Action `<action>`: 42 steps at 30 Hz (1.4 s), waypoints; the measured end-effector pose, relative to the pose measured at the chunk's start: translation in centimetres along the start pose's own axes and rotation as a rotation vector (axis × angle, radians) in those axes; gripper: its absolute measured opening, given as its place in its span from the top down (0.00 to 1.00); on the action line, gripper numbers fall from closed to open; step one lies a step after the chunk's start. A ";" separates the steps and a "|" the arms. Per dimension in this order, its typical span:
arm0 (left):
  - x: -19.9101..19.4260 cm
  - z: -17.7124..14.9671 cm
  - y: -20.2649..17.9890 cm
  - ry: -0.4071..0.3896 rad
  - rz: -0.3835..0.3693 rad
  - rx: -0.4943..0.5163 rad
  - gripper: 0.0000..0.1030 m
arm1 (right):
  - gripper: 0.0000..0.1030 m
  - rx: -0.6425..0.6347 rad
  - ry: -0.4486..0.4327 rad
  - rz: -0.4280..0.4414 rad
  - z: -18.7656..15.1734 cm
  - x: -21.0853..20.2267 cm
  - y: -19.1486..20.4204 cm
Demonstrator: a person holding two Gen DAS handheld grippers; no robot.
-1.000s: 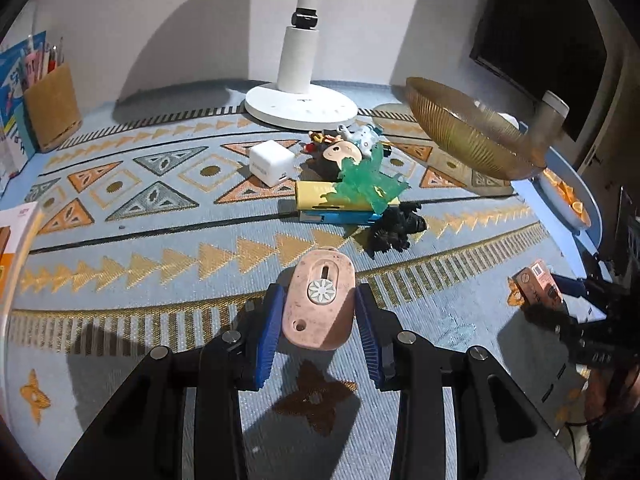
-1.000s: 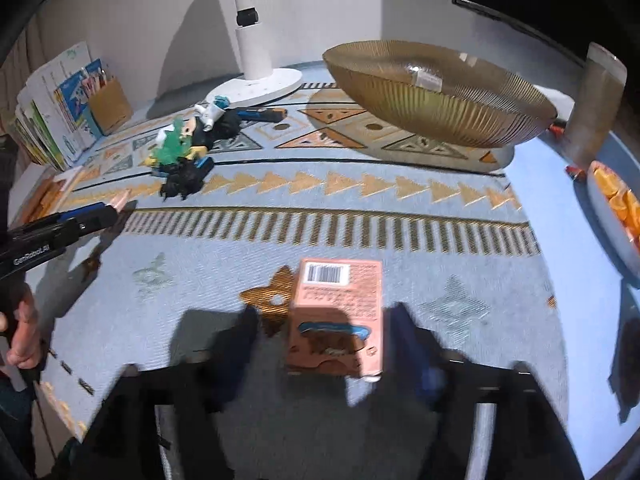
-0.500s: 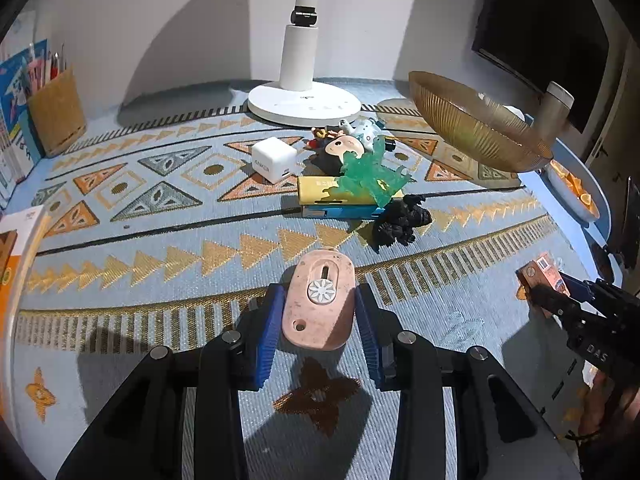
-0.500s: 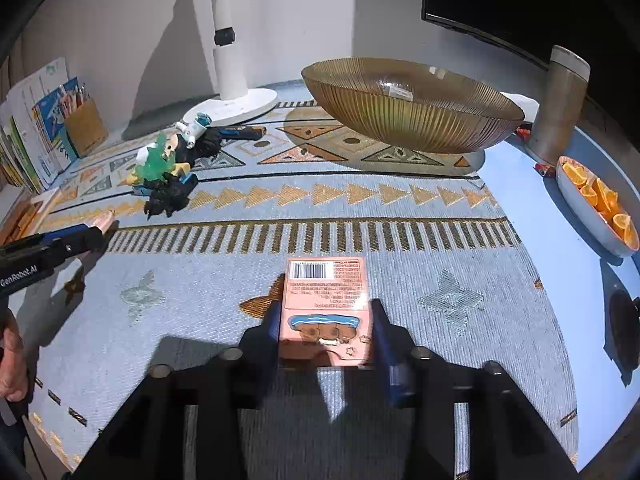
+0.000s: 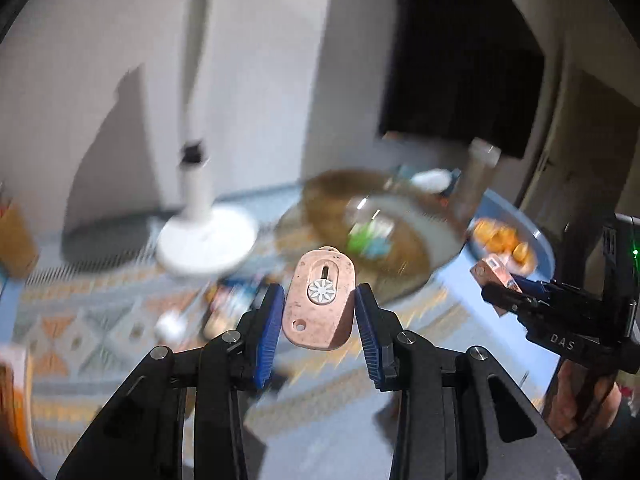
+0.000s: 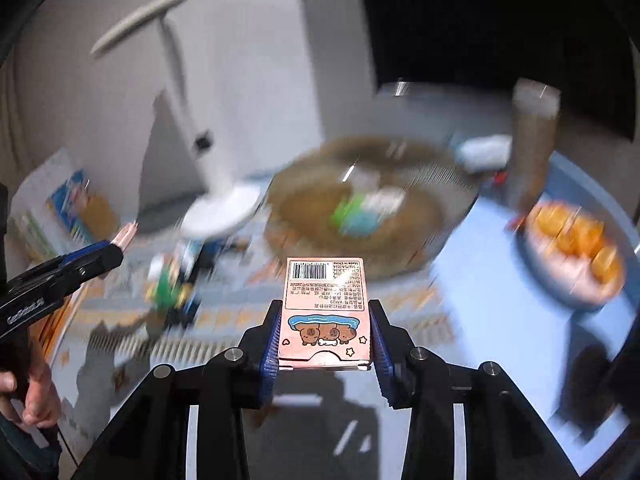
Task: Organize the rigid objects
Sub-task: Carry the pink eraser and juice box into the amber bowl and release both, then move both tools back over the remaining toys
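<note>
Open air above the wide bowl
Bowl (image 6: 372, 208) centre frame; lamp (image 6: 218, 208) upper left, tall cup (image 6: 532, 148) and fruit plate (image 6: 576, 256) at right flank it.

so the surface is a blue table (image 6: 500, 248) with a patterned mat (image 6: 224, 332) spread over most of it, orange triangles and stripes on grey-blue. everything's motion-blurred. sitting on it: a white lamp (image 6: 220, 208) with a round base near the back wall, a big ribbed amber bowl (image 6: 360, 204) just right of that, a brown tumbler (image 6: 532, 140) behind the bowl, and a plate of orange pieces (image 6: 576, 248) on the bare blue part at the right. a pile of small toys (image 6: 172, 292) sits on the mat left of the bowl, and some books (image 6: 52, 208) stand at the far left.
</note>
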State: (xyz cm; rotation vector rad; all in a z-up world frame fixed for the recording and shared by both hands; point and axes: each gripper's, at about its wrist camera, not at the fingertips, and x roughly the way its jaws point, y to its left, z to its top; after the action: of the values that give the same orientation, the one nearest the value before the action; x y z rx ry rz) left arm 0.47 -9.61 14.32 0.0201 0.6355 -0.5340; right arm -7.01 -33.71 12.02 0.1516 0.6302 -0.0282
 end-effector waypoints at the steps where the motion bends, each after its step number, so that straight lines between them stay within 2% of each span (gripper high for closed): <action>1: 0.6 1.3 -0.6 -0.009 -0.007 0.007 0.68 | 0.62 -0.001 -0.025 -0.017 1.1 -0.4 -0.5; 6: 3.7 5.3 -2.8 -0.026 -0.016 0.017 0.68 | 0.62 -0.003 -0.136 -0.126 6.2 -1.1 -3.1; 9: 6.1 5.6 -3.1 0.003 -0.023 0.000 0.68 | 0.62 -0.001 -0.135 -0.182 7.1 0.2 -4.4; 15: 11.6 4.3 -3.3 0.092 0.000 -0.001 0.68 | 0.62 0.041 -0.032 -0.164 6.7 4.6 -6.3; 20: 15.3 4.3 -4.6 0.156 0.021 0.027 0.68 | 0.62 0.032 0.114 -0.159 6.2 9.4 -5.9; 23: 16.2 4.3 -5.2 0.182 0.001 0.024 0.67 | 0.62 0.022 0.183 -0.174 5.9 11.2 -5.5; 24: 16.4 4.3 -5.4 0.190 -0.007 0.026 0.65 | 0.61 0.024 0.195 -0.190 5.8 11.4 -5.4; 25: 16.4 4.3 -5.5 0.189 -0.013 0.032 0.59 | 0.53 0.028 0.202 -0.199 5.8 11.4 -5.5; 26: 16.2 4.4 -5.6 0.178 -0.005 0.040 0.39 | 0.40 0.033 0.194 -0.205 6.0 11.1 -5.5; 27: 15.5 4.5 -5.7 0.156 0.012 0.049 0.19 | 0.36 0.035 0.164 -0.207 6.1 10.4 -5.5; 29: 13.6 4.7 -5.2 0.099 0.009 0.043 0.10 | 0.36 0.020 0.110 -0.220 6.5 9.0 -5.3; 31: 11.3 4.9 -4.3 0.075 -0.027 0.029 0.10 | 0.36 0.020 0.063 -0.248 6.9 7.3 -5.2; 33: 8.9 4.7 -3.5 0.059 -0.028 0.029 0.10 | 0.36 0.047 0.044 -0.225 7.2 6.0 -5.4; 37: 2.4 3.2 -0.8 -0.008 0.015 -0.010 0.10 | 0.36 0.080 0.017 -0.157 6.8 3.5 -4.8; 42: -5.8 1.4 3.2 -0.104 0.103 -0.083 0.10 | 0.36 0.039 -0.008 -0.043 5.9 1.0 -0.7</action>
State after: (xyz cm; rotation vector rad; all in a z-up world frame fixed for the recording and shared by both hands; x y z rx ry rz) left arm -1.07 -4.37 18.27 -0.0526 0.5514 -0.4057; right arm -2.82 -35.31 16.09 0.1750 0.6251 -0.0829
